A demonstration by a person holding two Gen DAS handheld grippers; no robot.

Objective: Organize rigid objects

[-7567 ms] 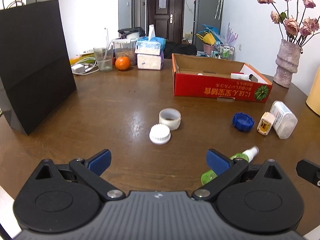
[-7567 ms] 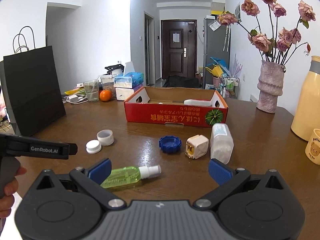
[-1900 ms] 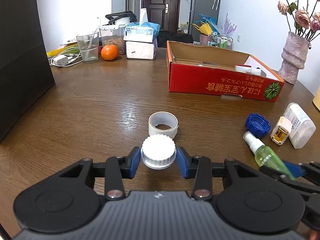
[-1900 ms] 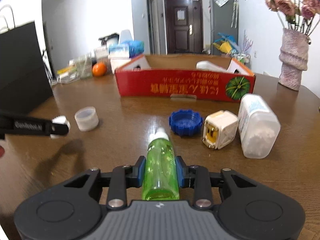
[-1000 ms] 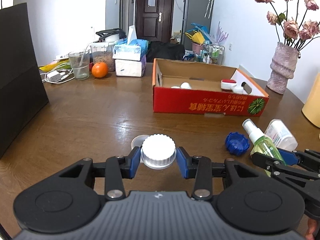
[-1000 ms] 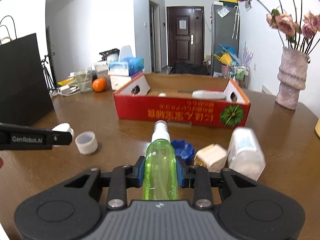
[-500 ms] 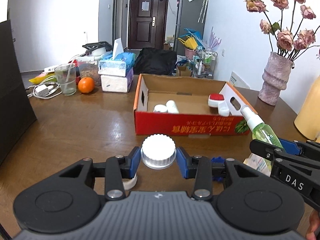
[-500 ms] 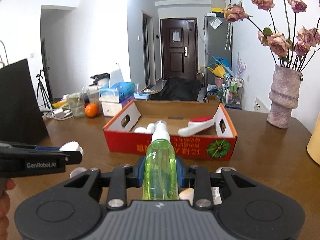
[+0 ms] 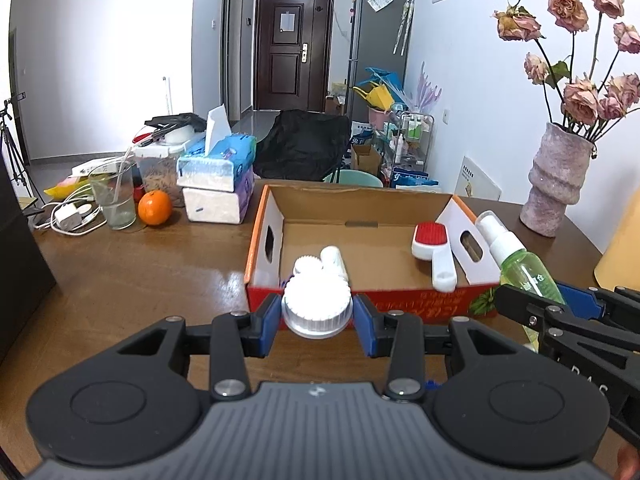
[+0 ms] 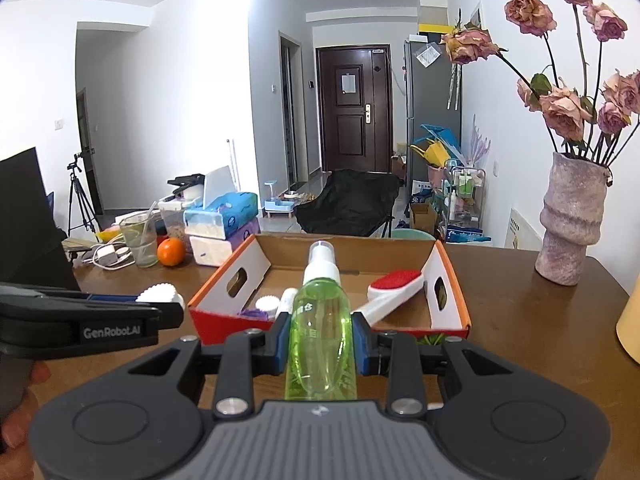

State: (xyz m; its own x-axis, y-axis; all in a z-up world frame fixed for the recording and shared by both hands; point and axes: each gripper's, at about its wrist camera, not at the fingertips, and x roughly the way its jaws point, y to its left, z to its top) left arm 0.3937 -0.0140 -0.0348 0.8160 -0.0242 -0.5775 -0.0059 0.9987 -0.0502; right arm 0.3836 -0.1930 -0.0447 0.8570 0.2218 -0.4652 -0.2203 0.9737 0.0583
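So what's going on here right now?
Both grippers are loaded and held near the red cardboard box. The left gripper is shut on a white ribbed cap; the right gripper is shut on a green spray bottle. Inside the box lie a red-and-white brush and some small white pieces.

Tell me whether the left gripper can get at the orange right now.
Probably not as things stand: the left gripper is shut on the white cap, so its jaws are occupied. The path to the orange over the table looks unobstructed.
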